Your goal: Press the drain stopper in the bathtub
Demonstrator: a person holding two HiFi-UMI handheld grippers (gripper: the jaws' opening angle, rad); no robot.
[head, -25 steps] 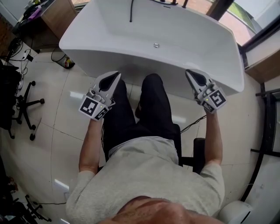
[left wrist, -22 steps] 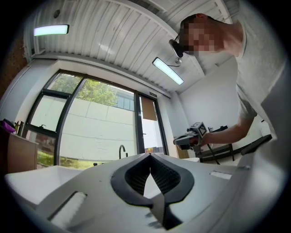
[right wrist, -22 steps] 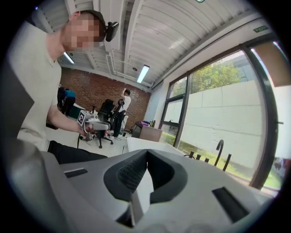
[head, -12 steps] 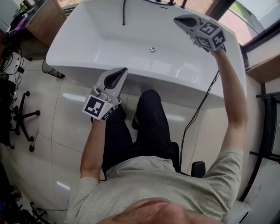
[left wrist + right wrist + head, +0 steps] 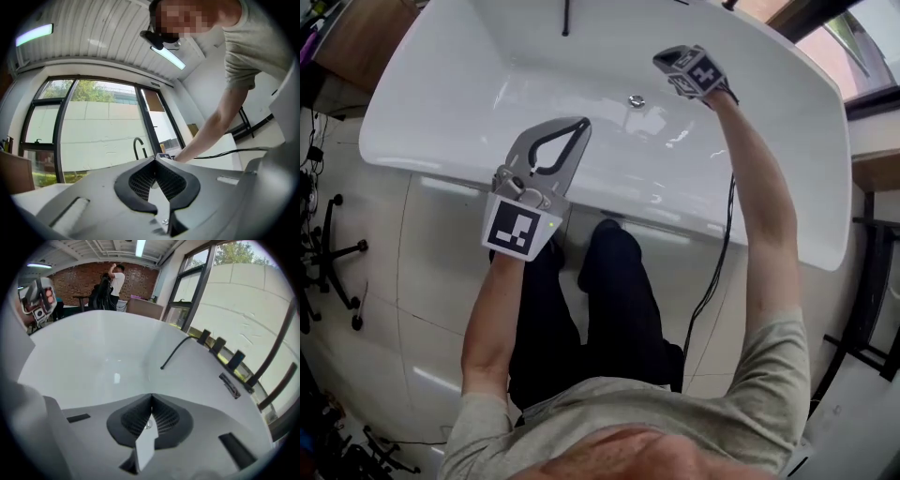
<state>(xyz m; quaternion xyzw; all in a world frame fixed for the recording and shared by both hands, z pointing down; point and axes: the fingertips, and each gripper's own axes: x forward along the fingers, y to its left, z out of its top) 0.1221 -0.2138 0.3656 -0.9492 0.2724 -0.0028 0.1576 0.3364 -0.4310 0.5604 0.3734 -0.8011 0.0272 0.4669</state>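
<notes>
my right claw (image 5: 666,62), clenched on nothing, hangs over the bathtub (image 5: 441,103) near the drain stopper (image 5: 636,100) on its floor. i judge it stiff, slick metal: press its centre. left claw (image 5: 579,125) is clenched too.

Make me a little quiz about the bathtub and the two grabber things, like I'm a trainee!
1. True or false: the right gripper is above the inside of the bathtub.
2. What is between the fingers of the left gripper? A) nothing B) a sponge C) a towel
3. Fill in: the gripper nearer the drain stopper is the ____ one.
Key: 1 true; 2 A; 3 right.
</notes>
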